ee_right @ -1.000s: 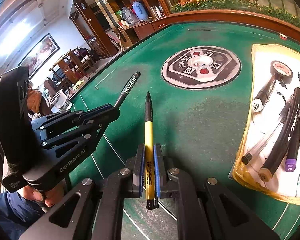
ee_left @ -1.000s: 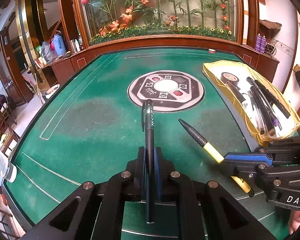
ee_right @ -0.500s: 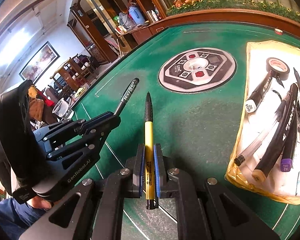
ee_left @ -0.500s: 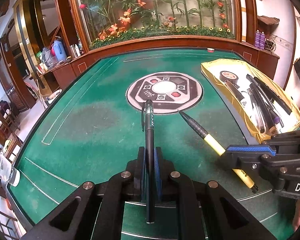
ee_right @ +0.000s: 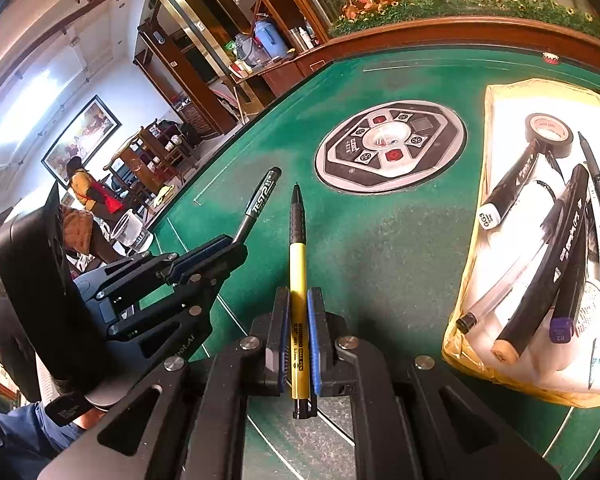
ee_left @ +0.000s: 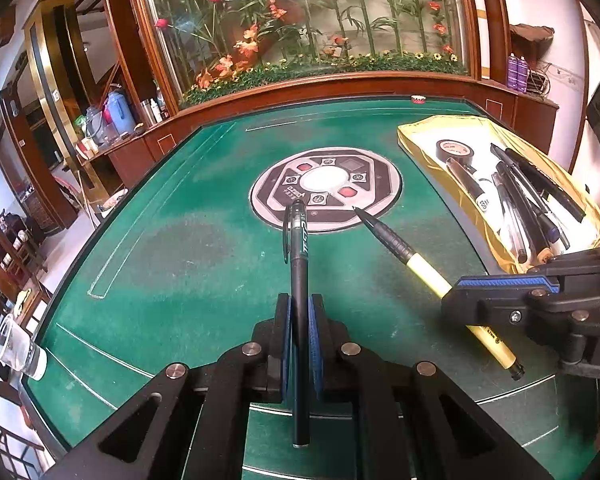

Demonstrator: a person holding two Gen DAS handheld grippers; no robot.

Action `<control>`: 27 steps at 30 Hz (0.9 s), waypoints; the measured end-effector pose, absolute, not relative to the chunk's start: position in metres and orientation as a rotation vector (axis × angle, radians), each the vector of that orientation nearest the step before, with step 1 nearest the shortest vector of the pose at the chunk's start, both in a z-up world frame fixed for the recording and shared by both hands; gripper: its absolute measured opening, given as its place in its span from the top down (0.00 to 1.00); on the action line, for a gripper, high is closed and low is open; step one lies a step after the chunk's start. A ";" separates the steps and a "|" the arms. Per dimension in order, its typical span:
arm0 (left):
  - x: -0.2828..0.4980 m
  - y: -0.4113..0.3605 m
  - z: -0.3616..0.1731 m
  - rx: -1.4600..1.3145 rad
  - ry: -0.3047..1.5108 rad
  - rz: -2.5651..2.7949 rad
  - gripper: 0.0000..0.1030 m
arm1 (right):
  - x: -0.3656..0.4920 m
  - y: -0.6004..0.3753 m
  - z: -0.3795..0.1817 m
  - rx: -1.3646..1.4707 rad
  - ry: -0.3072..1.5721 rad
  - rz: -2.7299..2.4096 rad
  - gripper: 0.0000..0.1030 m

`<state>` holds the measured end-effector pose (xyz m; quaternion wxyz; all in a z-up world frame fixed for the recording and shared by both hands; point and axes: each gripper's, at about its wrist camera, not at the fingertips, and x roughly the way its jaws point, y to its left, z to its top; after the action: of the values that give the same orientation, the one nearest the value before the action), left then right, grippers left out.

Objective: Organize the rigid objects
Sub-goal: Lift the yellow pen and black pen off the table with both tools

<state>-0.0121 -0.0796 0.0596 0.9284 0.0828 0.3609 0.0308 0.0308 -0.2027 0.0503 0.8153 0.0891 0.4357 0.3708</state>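
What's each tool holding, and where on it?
Left tool: black pen, gripped mid-barrel. Right tool: yellow pen, gripped on its yellow barrel, toward the rear.

green felt table, glossy yellow pouch

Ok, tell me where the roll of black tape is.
The tape roll lies at the far end of the yellow pouch, right of the round centre panel, touching a marker.

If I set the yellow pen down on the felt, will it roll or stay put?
The yellow pen, clamped in the right hand-held gripper, looks round-barrelled, so it could roll somewhat. Its clip at the rear end should probably catch and stop it. The green felt table looks flat and rough, which likely damps rolling further.
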 end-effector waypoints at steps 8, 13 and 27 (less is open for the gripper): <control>-0.013 -0.084 0.059 0.185 0.736 0.061 0.92 | 0.033 -0.208 0.051 0.216 0.923 0.789 0.92; -0.013 -0.087 0.060 0.191 0.733 0.058 0.92 | 0.035 -0.215 0.055 0.239 0.916 0.784 0.92; -0.003 -0.098 0.081 0.139 0.734 -0.019 0.92 | 0.049 -0.272 0.070 0.392 0.843 0.697 0.92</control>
<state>-0.0033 -0.0977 0.0811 0.9310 0.0680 0.3586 -0.0095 0.0493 -0.2717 0.0704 0.8358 0.1852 0.3984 0.3294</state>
